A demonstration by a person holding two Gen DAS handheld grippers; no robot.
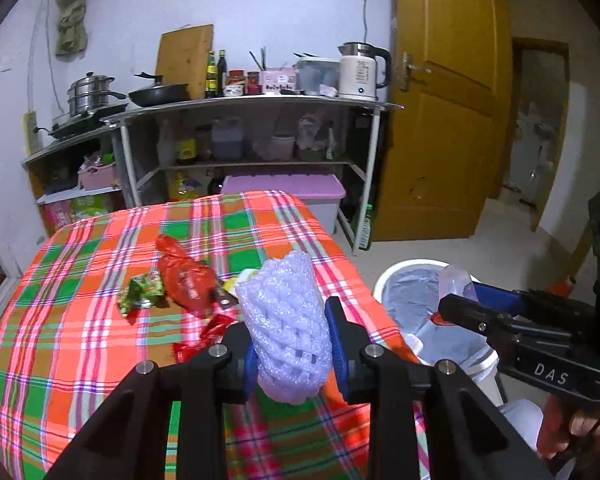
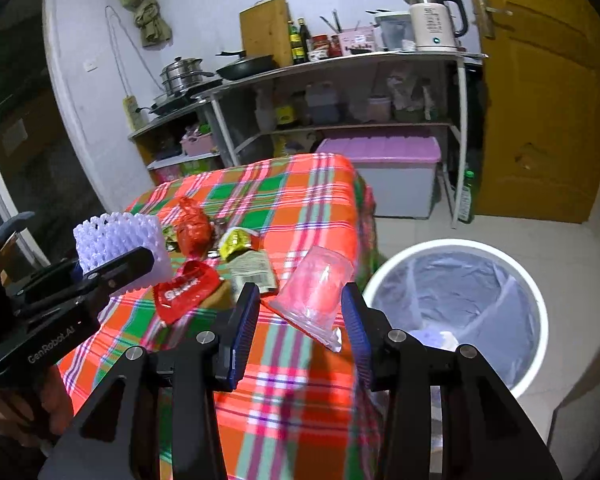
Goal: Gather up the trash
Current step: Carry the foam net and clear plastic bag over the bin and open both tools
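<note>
My left gripper is shut on a white foam fruit net and holds it above the plaid table; the net also shows in the right wrist view. My right gripper is open. A clear plastic cup hangs tilted between its fingers without touching either pad, over the table's right edge. In the left wrist view the right gripper is over the white bin. Red wrappers, a green wrapper and a yellow wrapper lie on the table.
The white bin with a clear liner stands on the floor right of the table. A metal shelf unit with pots, bottles and a kettle is behind. A purple-lidded box and a yellow door are at right.
</note>
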